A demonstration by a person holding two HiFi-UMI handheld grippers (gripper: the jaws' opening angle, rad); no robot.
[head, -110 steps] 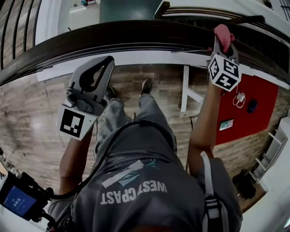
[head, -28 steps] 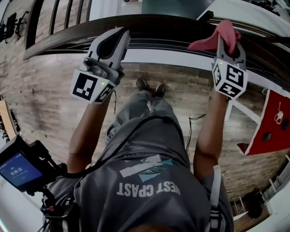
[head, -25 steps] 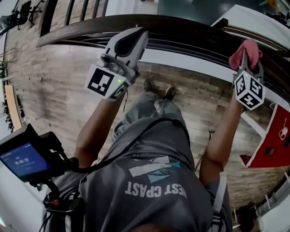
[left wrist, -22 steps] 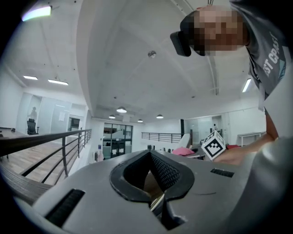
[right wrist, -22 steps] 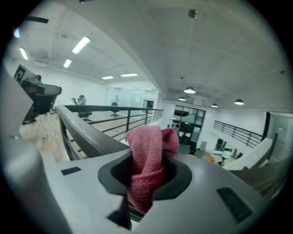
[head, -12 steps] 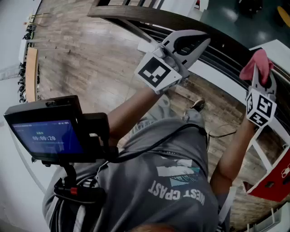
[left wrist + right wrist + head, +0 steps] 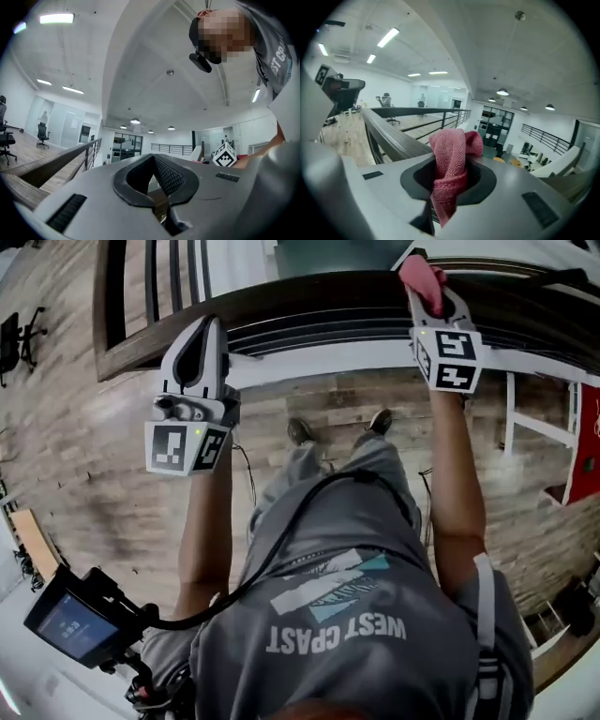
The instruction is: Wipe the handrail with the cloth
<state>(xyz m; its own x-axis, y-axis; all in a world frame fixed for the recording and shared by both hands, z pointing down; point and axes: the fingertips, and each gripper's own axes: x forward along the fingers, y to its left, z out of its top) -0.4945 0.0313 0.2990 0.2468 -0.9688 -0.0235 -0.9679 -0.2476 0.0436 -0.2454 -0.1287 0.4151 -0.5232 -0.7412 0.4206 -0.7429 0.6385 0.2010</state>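
Right claw: The right gripper (image 7: 429,298) pinches a bunched pink cloth (image 7: 450,161), which fills the gap between the jaws and pokes out past their tips.
Left claw: The left gripper (image 7: 153,157) has its tips pressed together with nothing between them.
Where the rail lies: The dark handrail (image 7: 309,307) runs just ahead of both claws' tips, its long axis crosswise to the jaws. From the right claw it sweeps away to that claw's left.
Nearer hand: The right claw looks better placed, with the cloth up over the rail's top. The left claw's tip sits at the rail's near edge.
Coming move: Probably a slide along the rail's length rather than across it.
Head view alone: It takes in both claws at the rail together, above the wood floor (image 7: 94,456).
Right gripper view alone: It catches the cloth's fold inside the jaws and the rail's ribbed side close by the left jaw.
Unclear: No view settles whether the cloth presses on the rail.
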